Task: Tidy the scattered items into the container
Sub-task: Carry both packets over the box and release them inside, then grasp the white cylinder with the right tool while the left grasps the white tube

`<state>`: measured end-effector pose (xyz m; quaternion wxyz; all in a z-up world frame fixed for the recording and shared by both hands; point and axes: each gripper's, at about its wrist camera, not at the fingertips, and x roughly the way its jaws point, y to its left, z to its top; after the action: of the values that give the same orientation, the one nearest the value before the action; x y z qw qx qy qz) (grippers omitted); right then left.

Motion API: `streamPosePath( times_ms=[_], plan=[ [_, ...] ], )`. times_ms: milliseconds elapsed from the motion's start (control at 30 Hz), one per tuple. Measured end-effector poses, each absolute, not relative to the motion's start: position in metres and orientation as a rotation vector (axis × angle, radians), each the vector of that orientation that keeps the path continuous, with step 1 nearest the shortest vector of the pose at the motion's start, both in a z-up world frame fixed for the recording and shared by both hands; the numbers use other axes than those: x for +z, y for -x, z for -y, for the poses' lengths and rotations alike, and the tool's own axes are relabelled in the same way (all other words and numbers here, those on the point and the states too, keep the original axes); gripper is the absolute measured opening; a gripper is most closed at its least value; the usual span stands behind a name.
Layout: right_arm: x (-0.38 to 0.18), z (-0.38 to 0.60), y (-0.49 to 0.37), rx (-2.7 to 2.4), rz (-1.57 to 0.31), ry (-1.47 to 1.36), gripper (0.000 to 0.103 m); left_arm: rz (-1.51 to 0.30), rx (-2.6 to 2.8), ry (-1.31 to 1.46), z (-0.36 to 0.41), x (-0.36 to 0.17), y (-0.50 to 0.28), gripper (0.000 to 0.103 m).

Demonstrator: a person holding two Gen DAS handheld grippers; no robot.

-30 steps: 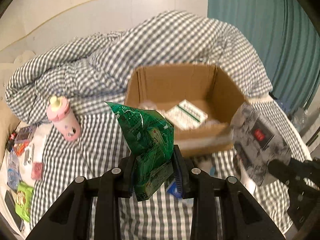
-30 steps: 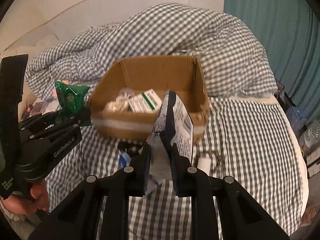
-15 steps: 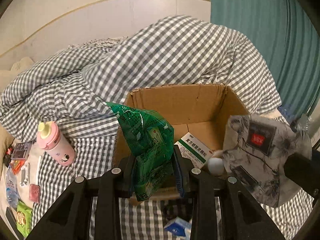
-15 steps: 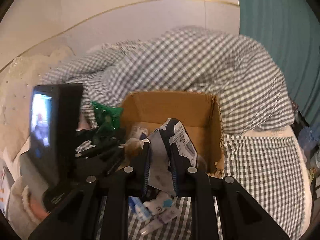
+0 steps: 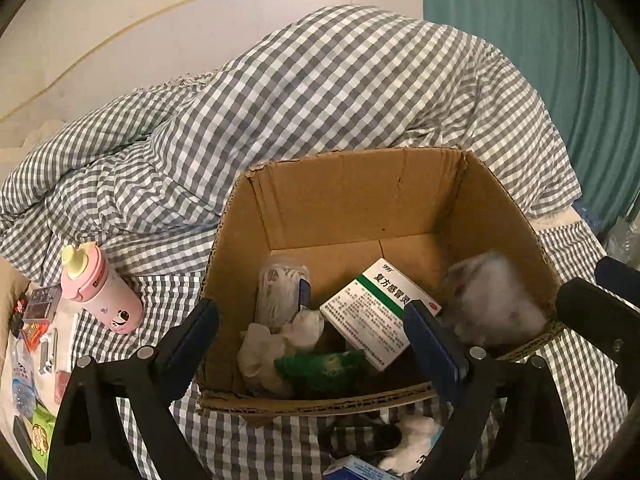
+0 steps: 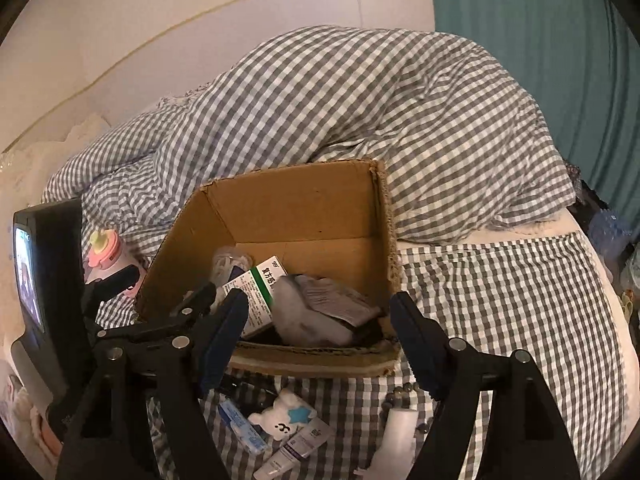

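Cardboard walls of the box [image 5: 352,200] sit right under both my tongs. My left tongs [image 5: 312,344] gape wide with nothing between them, and the green packet [image 5: 320,366] lies inside by the near wall, beside the medicine carton [image 5: 380,312]. My right tongs [image 6: 320,332] are spread and empty too — the grey pouch [image 6: 320,308] rests in the box's right corner. Next I'd lift straight up so no finger snags the rim, then go for the loose bits just in front — the small tube [image 6: 294,450] and the white bear toy [image 6: 284,410]. The pink bottle [image 5: 100,292] waits on the left.
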<state>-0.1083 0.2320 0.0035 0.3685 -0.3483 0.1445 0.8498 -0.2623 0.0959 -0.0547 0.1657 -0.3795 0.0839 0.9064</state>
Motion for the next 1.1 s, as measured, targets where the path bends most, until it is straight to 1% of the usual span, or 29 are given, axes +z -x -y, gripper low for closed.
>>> streamPosePath(
  times_ms=[233,400,567,667,867,967,1100],
  plan=[
    [0.026,-0.21,0.083,2.174,-0.355,0.868,0.073,-0.212,2.573,1.077,-0.085,-0.039,0.239,0.095],
    [0.046,-0.185,0.046,2.151,-0.337,0.838,0.073,-0.171,2.556,1.064,-0.068,-0.021,0.208,0.095],
    [0.045,-0.166,0.004,2.105,-0.34,0.847,0.073,-0.178,2.536,1.064,-0.055,-0.02,0.17,0.096],
    [0.031,-0.16,-0.015,2.072,-0.371,0.89,0.073,-0.187,2.512,1.117,-0.051,-0.039,0.15,0.096],
    [-0.016,-0.155,-0.03,1.993,-0.379,1.016,0.073,-0.226,2.449,1.242,-0.058,-0.097,0.118,0.096],
    [-0.043,-0.155,-0.033,1.959,-0.383,1.07,0.067,-0.292,2.413,1.307,-0.07,-0.13,0.11,0.096],
    [-0.077,-0.163,-0.035,1.92,-0.425,1.125,0.065,-0.343,2.393,1.347,-0.079,-0.162,0.106,0.096]
  ],
)
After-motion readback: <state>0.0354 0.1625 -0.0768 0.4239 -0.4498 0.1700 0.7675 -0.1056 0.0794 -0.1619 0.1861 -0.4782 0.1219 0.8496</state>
